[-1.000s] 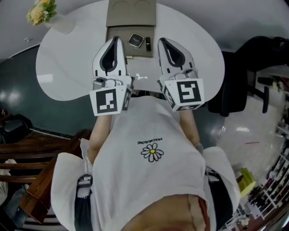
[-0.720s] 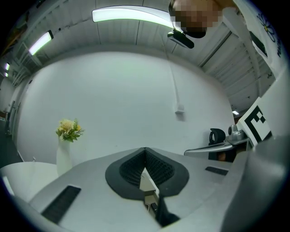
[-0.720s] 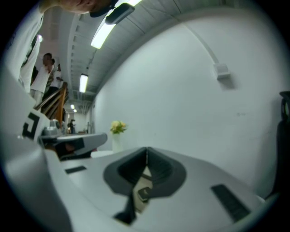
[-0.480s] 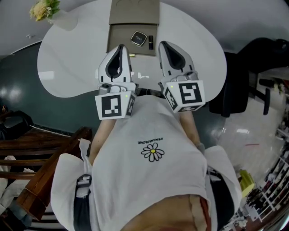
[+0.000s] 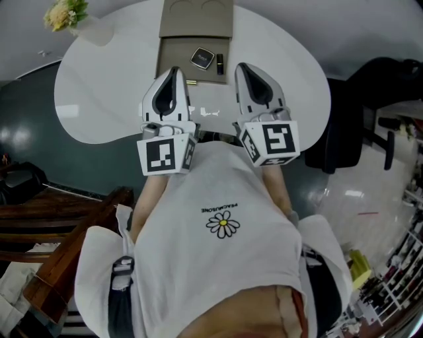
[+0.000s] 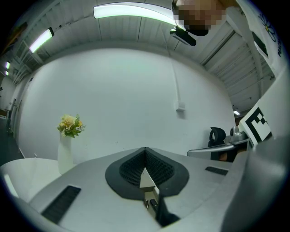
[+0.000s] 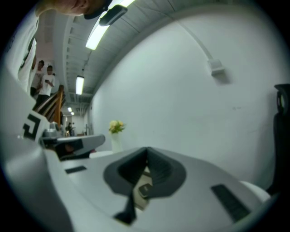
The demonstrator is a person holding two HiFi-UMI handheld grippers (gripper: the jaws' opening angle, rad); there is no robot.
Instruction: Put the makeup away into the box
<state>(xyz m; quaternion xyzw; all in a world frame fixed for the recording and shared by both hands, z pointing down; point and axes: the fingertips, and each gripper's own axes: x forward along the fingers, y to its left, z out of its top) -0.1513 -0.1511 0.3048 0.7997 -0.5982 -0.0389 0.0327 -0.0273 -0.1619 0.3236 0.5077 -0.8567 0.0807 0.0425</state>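
only the head view shows the open tan box (image 5: 173, 61) whole, black lipstick tube (image 5: 220, 63) lying lengthwise toward its lid (image 5: 195, 16); left claw (image 5: 174, 71), right claw (image 5: 242, 68) closed, empty.

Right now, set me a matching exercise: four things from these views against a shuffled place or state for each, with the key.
Things:
1. compact
2. vase
3. left gripper
4. chair

Place or state:
A. shut, empty
B. far left edge of the table
C. inside the box
D. off the table, to the right

Pairs: 1-C, 2-B, 3-A, 4-D
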